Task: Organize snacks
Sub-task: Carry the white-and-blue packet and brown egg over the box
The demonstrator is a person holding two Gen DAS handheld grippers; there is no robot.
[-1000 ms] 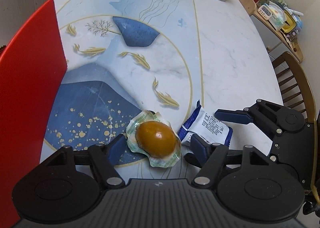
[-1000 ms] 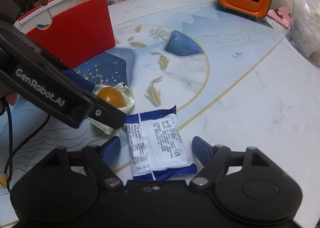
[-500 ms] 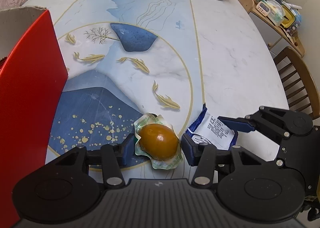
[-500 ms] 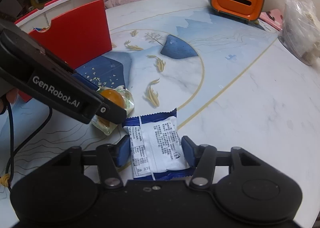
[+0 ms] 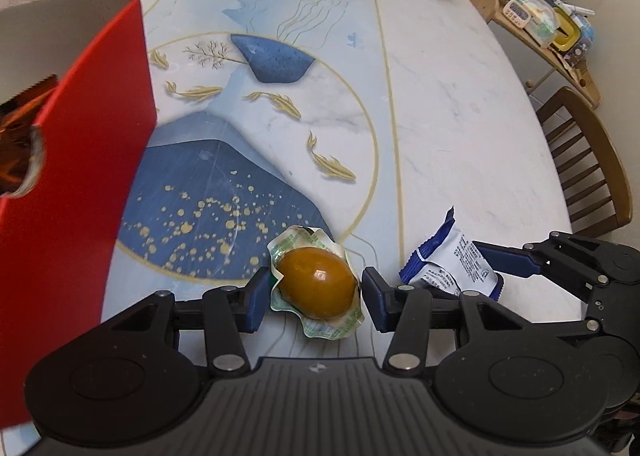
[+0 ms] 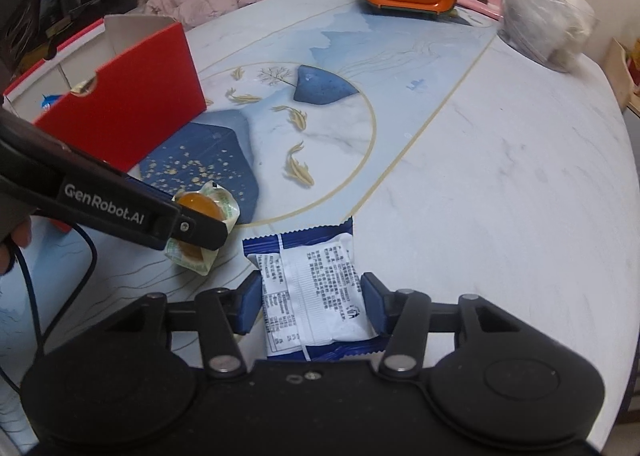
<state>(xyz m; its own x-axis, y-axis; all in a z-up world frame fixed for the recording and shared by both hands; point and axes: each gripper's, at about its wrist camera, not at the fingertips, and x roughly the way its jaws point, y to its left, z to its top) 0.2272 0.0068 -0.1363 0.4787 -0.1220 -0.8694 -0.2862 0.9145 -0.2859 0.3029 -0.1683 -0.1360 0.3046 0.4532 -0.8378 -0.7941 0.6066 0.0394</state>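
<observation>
Left gripper (image 5: 316, 294): jaws have just been closing and now clench the packed egg (image 5: 317, 283) across its middle.
Packed egg: sits low in the left wrist view, at about 6 o'clock from the table's (image 5: 460, 127) painted circle. It looks rounded, firm and smooth under a glossy film, so it may slip. The crinkled film rim is too flimsy to pinch — grip the body.
Right gripper (image 6: 310, 302): jaws have just been closing and grasp the blue-and-white snack packet (image 6: 310, 288) by its two long edges.
Snack packet: at 3 o'clock of the egg, probably light, soft, crushable — a gentle squeeze should do.
Red box (image 6: 120, 107): open-topped, at 10 o'clock of both snacks, likely their destination.
</observation>
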